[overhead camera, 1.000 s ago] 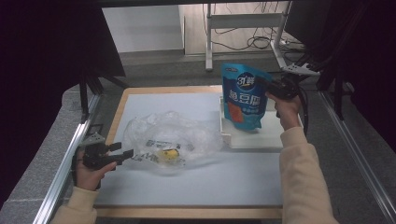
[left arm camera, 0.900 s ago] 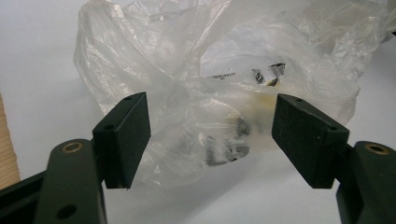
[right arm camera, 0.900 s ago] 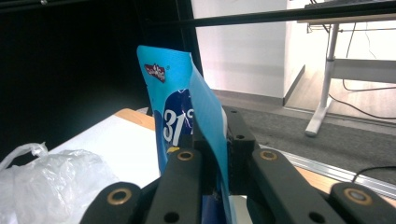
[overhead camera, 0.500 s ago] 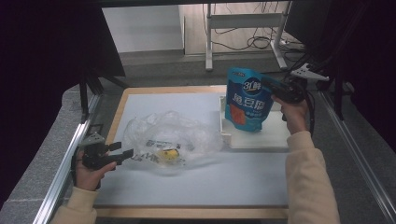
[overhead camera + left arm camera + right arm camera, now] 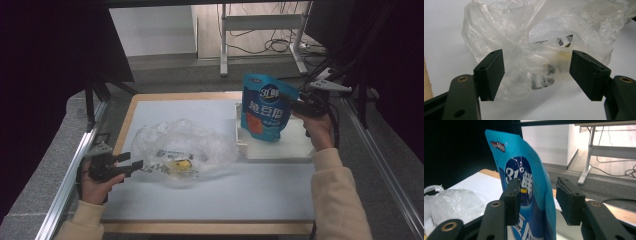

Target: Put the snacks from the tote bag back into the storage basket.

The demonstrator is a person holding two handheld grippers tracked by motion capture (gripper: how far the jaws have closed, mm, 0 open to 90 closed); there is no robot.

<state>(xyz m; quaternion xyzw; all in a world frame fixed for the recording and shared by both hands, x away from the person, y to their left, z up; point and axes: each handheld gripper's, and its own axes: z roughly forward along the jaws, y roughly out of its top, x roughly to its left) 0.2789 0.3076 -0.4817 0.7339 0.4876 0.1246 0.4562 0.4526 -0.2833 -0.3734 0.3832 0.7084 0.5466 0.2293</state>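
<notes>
Up close — right claw (image 5: 537, 202) parted around blue pouch (image 5: 524, 182).

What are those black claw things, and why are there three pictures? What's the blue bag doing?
A person sits at a table holding a squeeze tool, called a gripper, in each hand. One camera looks down from above. The other two cameras ride on the grippers, so you see each one's two black jaws up close.

The left gripper is open and points at a crinkly clear plastic bag lying on the table, with something yellow inside. It holds nothing.

The right gripper is at a blue pouch that stands upright on a white tray. Its jaws have just been opening. The pouch's edge is between them, but one jaw stands clear of it, so it looks let go.
</notes>
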